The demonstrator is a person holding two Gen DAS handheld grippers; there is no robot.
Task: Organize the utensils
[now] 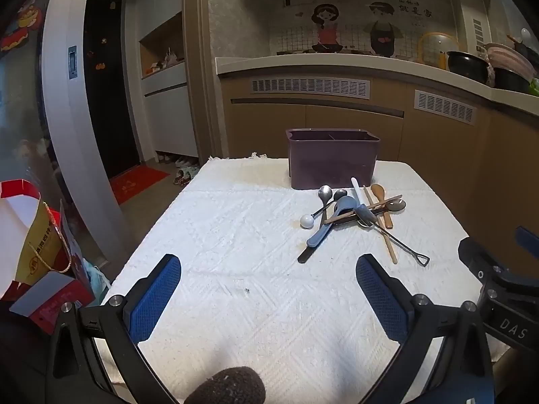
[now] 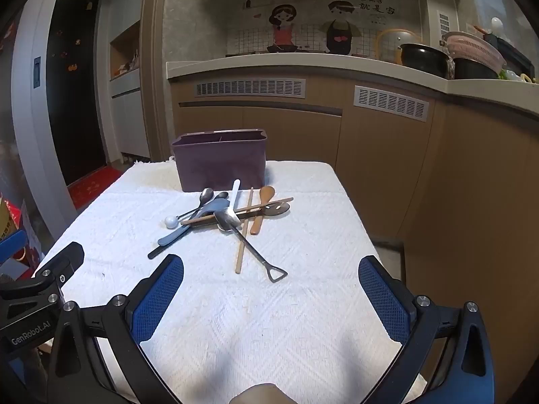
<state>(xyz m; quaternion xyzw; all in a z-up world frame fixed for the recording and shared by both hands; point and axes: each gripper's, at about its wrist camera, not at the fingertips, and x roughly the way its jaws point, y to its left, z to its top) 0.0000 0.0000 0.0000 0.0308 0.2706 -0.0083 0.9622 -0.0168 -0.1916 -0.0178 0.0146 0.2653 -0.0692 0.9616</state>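
- Sitting at the far edge of the white textured cloth [image 1: 235, 235]: purple utensil holder [image 1: 331, 158], upright, open top, a divider showing inside; nothing seen sticking out of it.
- Lying just in front of the holder, on the cloth: a crossed pile of utensils [image 2: 229, 215], close to the holder's front wall.
- Lying in that pile, in front of the holder: 2 metal spoons [image 2: 206, 195] with bowls toward the holder; a blue-grey spoon [image 1: 345, 203] angling away from the holder toward the near left; a wooden spoon [image 2: 264, 208] on the right side; a slotted metal spoon [image 2: 279, 208] beside it.
- Crossing the pile: a wooden chopstick [image 2: 244, 232] running from the holder toward the near edge, and a metal shovel-handled spoon [image 2: 256, 256] with its handle end lying nearest the grippers.
- Resting left of the pile, farther from the holder: a small white ball-ended piece [image 1: 307, 221]; what it belongs to cannot be told.
- Hovering over the near cloth, well apart from the holder and short of the pile: left gripper [image 1: 267, 279], blue pads spread wide, released, nothing between them.
- Hovering likewise on the near side of the pile: right gripper [image 2: 271, 282], blue pads spread wide, released, gripping nothing.
- Showing beyond the holder: tan kitchen cabinets [image 1: 337, 121] under a pale counter.
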